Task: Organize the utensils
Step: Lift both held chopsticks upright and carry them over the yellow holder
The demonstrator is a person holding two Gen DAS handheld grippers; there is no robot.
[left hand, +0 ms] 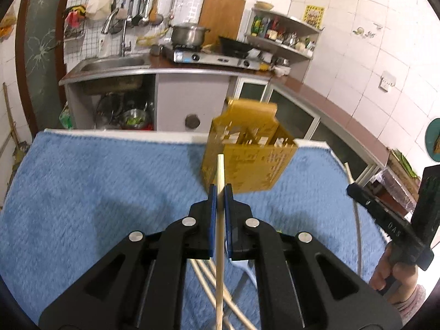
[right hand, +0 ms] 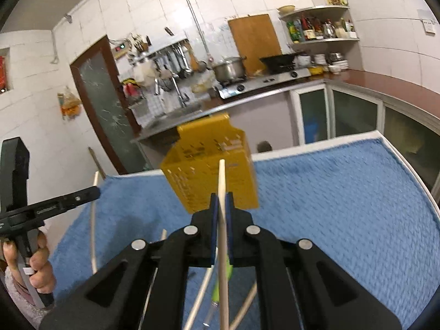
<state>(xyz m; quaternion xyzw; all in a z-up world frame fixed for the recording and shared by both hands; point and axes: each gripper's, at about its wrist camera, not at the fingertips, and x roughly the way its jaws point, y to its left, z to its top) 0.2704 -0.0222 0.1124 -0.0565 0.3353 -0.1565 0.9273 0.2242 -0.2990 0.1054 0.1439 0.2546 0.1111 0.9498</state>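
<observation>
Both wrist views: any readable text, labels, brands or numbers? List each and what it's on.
"DAS": on the black arm of the right gripper, seen from the left wrist view; it may be part of a longer word.
Raised lettering on the left gripper arm in the right wrist view: blurred, unreadable.
Yellow poster on the wall tiles: print too small.
Bottle labels on the corner shelf: too small.
Yellow utensil holder: only cut-out patterns, motion-blurred.
</observation>
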